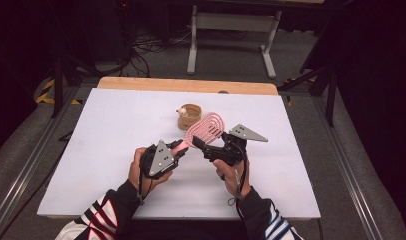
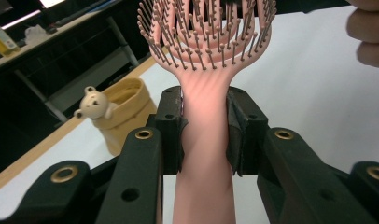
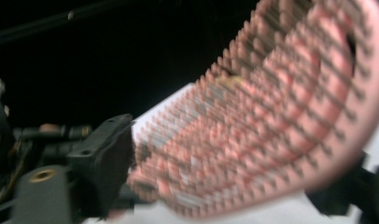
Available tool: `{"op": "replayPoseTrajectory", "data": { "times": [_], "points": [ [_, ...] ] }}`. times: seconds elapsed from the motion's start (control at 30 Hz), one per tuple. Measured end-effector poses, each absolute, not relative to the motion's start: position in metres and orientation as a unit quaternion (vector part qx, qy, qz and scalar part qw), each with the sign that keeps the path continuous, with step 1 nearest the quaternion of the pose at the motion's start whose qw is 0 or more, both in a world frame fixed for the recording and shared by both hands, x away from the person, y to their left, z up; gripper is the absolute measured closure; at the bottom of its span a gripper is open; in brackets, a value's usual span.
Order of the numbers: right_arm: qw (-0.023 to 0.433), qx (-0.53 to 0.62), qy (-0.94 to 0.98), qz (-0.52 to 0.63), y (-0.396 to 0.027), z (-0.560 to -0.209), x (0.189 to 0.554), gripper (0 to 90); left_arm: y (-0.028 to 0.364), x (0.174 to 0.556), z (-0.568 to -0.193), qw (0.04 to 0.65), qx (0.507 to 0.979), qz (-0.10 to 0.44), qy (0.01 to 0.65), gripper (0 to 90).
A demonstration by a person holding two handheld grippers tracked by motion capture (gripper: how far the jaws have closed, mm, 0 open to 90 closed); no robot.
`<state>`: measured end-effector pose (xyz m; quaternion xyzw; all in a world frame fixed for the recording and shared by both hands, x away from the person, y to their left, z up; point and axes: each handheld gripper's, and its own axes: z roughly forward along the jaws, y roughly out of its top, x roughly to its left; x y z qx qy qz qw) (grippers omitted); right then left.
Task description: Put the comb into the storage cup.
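Note:
A pink vented hairbrush (image 1: 207,129) is held above the middle of the white table. My left gripper (image 1: 180,150) is shut on its handle; in the left gripper view the two jaws of the left gripper (image 2: 206,135) press the handle (image 2: 204,154) from both sides and the bristled head (image 2: 208,32) points away. My right gripper (image 1: 203,145) comes from the right at the head's lower edge. In the right gripper view the blurred head (image 3: 281,102) lies across the gap between the jaws of my right gripper (image 3: 239,158), bristles toward the camera, and the pads do not visibly press it.
A small tan cup (image 1: 190,116) with a little bear figure (image 2: 92,103) on its rim stands just beyond the brush. The white table top (image 1: 116,150) has a wooden strip (image 1: 186,85) along its far edge. Dark floor, cables and a desk frame (image 1: 231,22) lie behind.

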<state>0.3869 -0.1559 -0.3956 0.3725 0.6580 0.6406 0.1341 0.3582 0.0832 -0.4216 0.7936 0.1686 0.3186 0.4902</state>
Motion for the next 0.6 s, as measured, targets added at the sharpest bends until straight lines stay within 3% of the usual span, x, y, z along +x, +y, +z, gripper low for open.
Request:
{"op": "replayPoseTrajectory", "data": {
  "times": [0.03,0.1,0.17,0.2,0.3,0.43,0.6],
  "points": [
    [0.134,0.372,0.658,0.641,-0.156,-0.396,0.387,23.6,0.083,0.358,-0.422,0.49,0.794,0.319,0.169,69.9],
    [0.137,0.38,0.64,0.654,-0.158,-0.396,0.384,33.1,0.081,0.358,-0.424,0.494,0.792,0.316,0.17,70.0],
    [0.135,0.383,0.634,0.658,-0.159,-0.396,0.384,35.8,0.079,0.358,-0.425,0.494,0.795,0.308,0.169,70.0],
    [0.131,0.39,0.626,0.662,-0.161,-0.398,0.383,43.8,0.077,0.357,-0.428,0.492,0.796,0.31,0.167,70.0],
    [0.131,0.39,0.618,0.67,-0.162,-0.399,0.382,50.7,0.074,0.357,-0.432,0.488,0.799,0.308,0.168,69.9],
    [0.132,0.37,0.623,0.676,-0.16,-0.399,0.375,58.2,0.071,0.357,-0.435,0.485,0.8,0.311,0.17,69.8],
    [0.147,0.349,0.627,0.68,-0.156,-0.397,0.366,61.1,0.071,0.357,-0.437,0.483,0.799,0.314,0.171,69.7]
  ]
}}
